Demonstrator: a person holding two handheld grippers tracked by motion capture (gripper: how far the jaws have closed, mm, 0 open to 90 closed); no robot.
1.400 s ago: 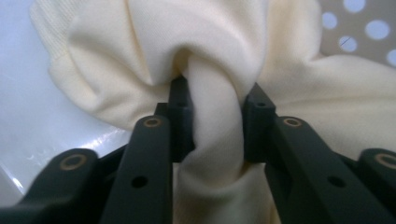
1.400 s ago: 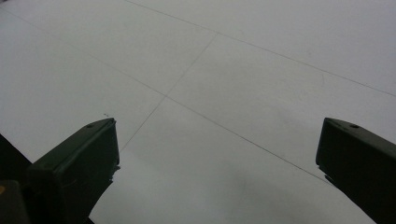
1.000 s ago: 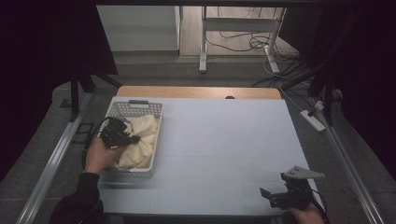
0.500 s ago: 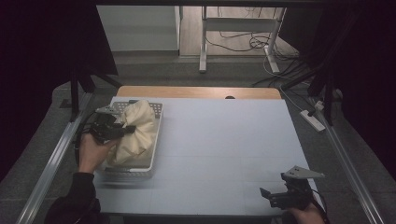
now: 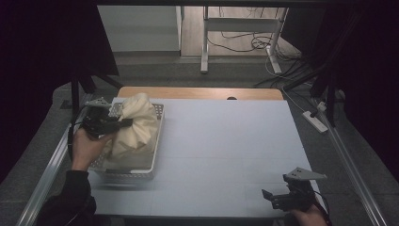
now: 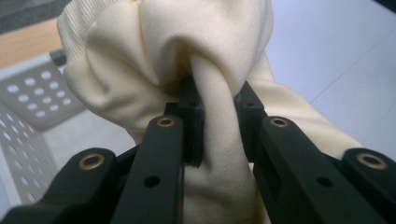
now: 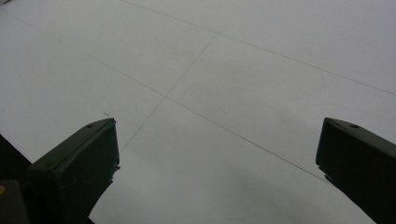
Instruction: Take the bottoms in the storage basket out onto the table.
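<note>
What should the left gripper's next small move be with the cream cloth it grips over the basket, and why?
Probably lift a little higher. The left gripper is shut on a fold of the cream cloth, but the cloth's lower part hangs inside the white basket, so it likely needs more height before crossing to the table.

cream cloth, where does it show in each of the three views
High view: the cream cloth is at left, bunched and lifted over the white perforated basket, pinched by the left gripper.
Left gripper view: it takes up the centre and top, a fold clamped between the black fingers.
Right gripper view: not in it.
Shared landmark: the basket, with its wall at left in the left gripper view.
</note>
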